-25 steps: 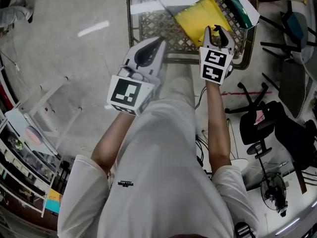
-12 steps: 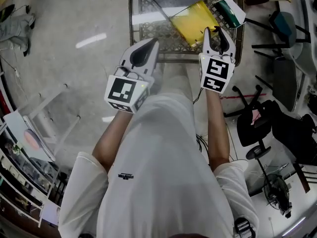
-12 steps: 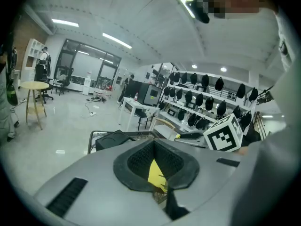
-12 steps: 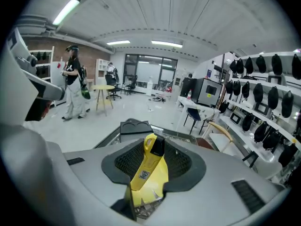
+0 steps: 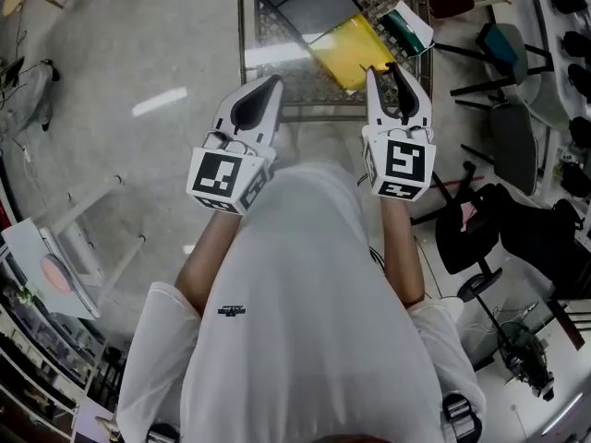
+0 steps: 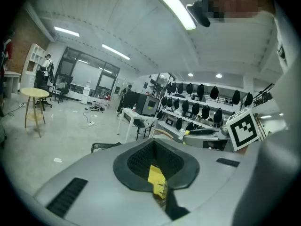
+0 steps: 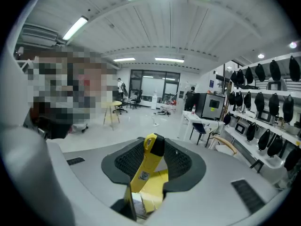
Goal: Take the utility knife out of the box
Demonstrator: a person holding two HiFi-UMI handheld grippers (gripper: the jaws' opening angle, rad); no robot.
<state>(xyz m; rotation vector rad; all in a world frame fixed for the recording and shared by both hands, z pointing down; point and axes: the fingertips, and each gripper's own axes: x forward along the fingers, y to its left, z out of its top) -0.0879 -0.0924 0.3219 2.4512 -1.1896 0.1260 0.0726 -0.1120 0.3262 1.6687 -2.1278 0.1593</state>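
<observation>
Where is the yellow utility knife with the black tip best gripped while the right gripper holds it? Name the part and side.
Probably the black-tipped end of the yellow utility knife: it sticks up clear of the right gripper, which clamps the body lower down. Come from ahead of the jaws and slightly above.

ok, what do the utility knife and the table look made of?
The utility knife looks like moulded plastic: smooth yellow body, black end. The table shows a wicker-like lattice under a clear sheet, probably glass, going by the reflected light streak.
</observation>
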